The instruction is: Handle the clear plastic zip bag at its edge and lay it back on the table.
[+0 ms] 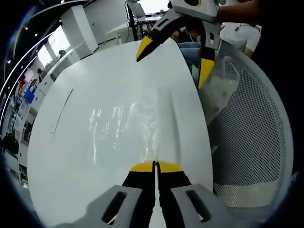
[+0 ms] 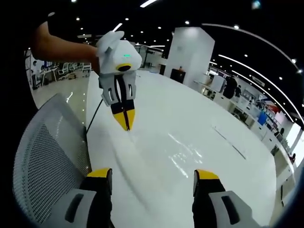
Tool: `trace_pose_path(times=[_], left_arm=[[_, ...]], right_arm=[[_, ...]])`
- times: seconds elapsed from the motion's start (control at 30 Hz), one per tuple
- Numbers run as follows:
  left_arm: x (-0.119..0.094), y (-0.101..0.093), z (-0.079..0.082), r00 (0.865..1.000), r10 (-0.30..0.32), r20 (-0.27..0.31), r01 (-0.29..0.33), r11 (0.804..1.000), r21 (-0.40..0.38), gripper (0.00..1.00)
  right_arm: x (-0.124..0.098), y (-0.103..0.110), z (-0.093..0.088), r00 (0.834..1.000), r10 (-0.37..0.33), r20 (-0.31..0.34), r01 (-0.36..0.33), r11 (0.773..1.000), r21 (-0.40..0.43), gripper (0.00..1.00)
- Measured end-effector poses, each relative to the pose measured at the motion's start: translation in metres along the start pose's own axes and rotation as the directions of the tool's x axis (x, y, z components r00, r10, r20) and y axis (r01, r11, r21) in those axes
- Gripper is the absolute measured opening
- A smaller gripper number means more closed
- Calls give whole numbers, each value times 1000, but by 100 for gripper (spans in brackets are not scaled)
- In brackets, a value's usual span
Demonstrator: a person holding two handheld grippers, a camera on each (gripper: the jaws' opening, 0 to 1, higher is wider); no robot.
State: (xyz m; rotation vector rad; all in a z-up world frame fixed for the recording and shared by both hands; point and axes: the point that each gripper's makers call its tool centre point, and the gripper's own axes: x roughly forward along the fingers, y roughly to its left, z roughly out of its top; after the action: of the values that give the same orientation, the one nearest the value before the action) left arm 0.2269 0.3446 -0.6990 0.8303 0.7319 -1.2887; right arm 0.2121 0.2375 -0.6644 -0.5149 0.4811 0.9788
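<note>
White table (image 1: 57, 156), zip bag (image 1: 124, 129) at left hand-held gripper (image 1: 155, 166)

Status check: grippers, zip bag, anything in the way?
Left gripper shut on zip bag's near edge. Right gripper open, hovering above table. Zip bag lying flat on table. Mesh chair back beside table edge.

A white mesh chair back (image 1: 251, 128) stands just beside the white table (image 2: 199, 118)'s edge.
</note>
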Motion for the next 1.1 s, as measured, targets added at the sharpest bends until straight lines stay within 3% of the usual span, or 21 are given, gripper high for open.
trace_pose_path(times=[0.4, 1.1], left_arm=[[-1, -2, 7, 1000, -10, 14, 9, 1000, 12, 0], [-9, -6, 19, 998, -26, 50, 25, 1000, 16, 0]], right_arm=[[14, 4, -2, 999, 31, -20, -32, 998, -59, 58], [31, 4, -3, 998, 35, -45, -42, 984, -175, 29]])
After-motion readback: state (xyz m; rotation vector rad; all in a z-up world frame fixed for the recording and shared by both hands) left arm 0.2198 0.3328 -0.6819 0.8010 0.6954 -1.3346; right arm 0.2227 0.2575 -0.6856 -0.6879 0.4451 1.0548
